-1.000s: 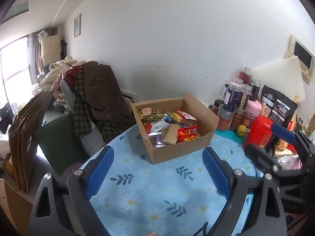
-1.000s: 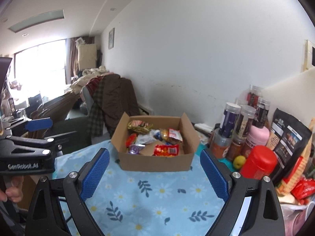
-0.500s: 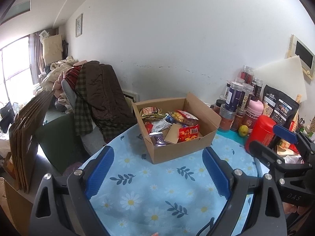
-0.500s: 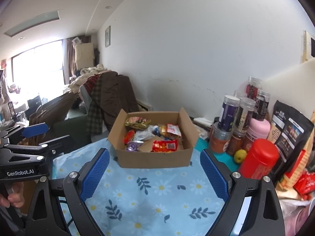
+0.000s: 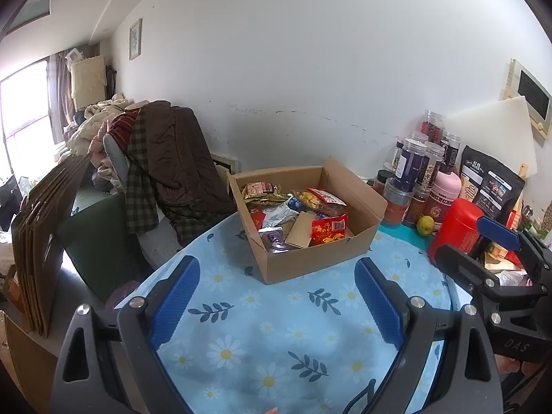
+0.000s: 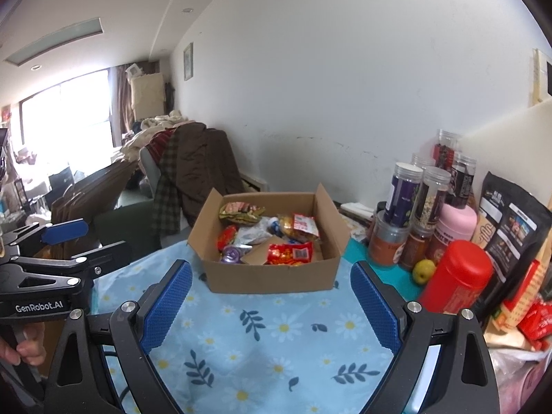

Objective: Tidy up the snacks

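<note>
A wide stretch of the daisy-print cloth on the tabletop point(image 5: 276, 331) lies bare between both grippers and the cardboard box point(image 5: 310, 258), and the cloth's left edge curves off toward a green chair point(image 5: 100, 241) hung with a brown coat point(image 5: 179, 165). On the right the room is tight: a red canister point(image 6: 455, 283), a pink bottle point(image 6: 455, 220), a row of clear jars point(image 6: 403, 193), a black pouch point(image 6: 514, 217) and a small green fruit point(image 6: 423, 270) crowd the edge against the wall. The left gripper point(image 5: 276, 296) hovers low over the cloth with its blue pads spread wide, holding nothing, aimed at the box's near corner. The right gripper point(image 6: 270, 300) hangs level beside it, jaws equally wide apart and empty, squared up to the box's front wall. Each shows in the other's view, the right gripper at the far right of the left camera, the left gripper at the far left of the right camera, well apart. The box sits open-topped toward the back of the cloth, near the jars, and inside it is a jumble of snack packets point(image 6: 269, 234): a red packet point(image 6: 289, 253) at the front, a yellow-and-red bag point(image 6: 300, 226) behind it, a gold-and-red bag point(image 6: 239, 212) at the back left, a purple wrapper point(image 6: 231, 254) in the front left corner.
</note>
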Demonstrator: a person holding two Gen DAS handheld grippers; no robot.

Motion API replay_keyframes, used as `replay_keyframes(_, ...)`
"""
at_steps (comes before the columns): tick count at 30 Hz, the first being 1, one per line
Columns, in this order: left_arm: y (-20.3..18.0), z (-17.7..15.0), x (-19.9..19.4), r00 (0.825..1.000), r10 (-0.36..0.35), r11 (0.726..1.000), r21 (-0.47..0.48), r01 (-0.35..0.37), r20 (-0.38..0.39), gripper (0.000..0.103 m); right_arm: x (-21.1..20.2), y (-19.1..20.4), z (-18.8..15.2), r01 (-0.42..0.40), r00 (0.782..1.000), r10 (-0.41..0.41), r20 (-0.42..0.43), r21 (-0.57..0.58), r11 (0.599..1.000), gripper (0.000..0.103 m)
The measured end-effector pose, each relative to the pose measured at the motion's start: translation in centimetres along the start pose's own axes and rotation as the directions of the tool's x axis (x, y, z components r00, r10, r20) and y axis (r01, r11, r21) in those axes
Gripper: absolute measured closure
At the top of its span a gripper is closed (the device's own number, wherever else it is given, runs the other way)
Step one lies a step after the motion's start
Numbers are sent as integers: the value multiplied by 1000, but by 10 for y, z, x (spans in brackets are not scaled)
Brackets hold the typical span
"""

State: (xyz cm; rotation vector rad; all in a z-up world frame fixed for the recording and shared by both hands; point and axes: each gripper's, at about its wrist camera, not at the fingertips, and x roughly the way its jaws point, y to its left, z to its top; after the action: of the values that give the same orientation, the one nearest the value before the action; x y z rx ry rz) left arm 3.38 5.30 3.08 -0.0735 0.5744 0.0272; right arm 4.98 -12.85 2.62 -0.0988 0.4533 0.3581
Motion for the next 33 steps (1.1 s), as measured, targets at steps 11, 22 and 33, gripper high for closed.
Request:
replay_keyframes(11,0,0,-1,1000,3,1000,7,-3,2,11,-2,2,0,0,1000,0,-4,-3,1000,9)
replay_keyframes(22,0,0,-3,1000,14,1000,11,-14,-1,11,0,1,-1,1,1000,-1,-7,-4,1000,7)
replay_keyframes(33,2,-2,-2,1000,-1,1000,8,2,-20,11,-1,-2,-1,9,1000,-9,-5,-2,1000,6)
